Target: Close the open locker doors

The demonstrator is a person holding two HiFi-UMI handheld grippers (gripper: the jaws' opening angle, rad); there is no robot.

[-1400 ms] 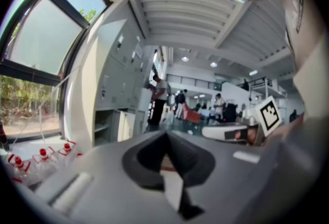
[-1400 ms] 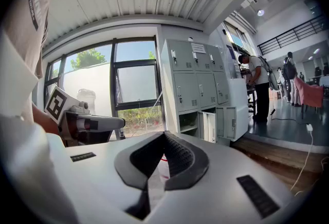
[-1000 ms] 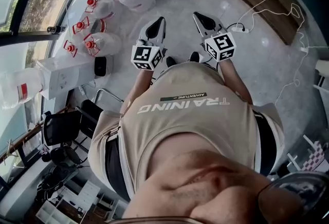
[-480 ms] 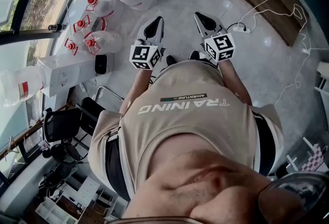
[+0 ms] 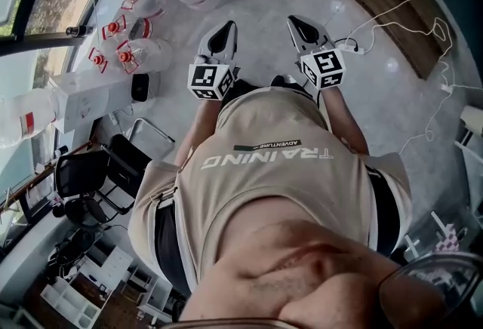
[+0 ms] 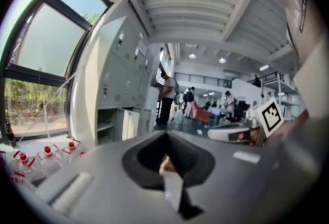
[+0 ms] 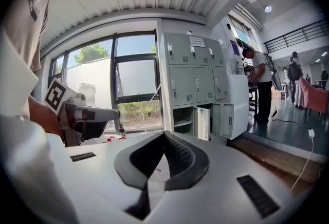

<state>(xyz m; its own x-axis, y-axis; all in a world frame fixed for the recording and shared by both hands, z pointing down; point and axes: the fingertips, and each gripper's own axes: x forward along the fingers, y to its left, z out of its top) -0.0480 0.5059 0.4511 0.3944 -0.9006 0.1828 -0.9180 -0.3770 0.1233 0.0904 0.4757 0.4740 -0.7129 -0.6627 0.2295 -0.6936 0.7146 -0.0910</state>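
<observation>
Item — open locker door [image 7: 203, 122], upright, bottom row: I logged it well ahead and slightly right of my right gripper [image 7: 164, 136], far off left of my left gripper [image 6: 165, 134]; both jaw pairs pressed together, empty — right, I judged, the better aligned.

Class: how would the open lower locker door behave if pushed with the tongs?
The open locker door looks like thin sheet metal: probably stiff and light. Hinged along one side, it should swing rather than tip. Its smooth painted face might let the right tongs slip.
</observation>
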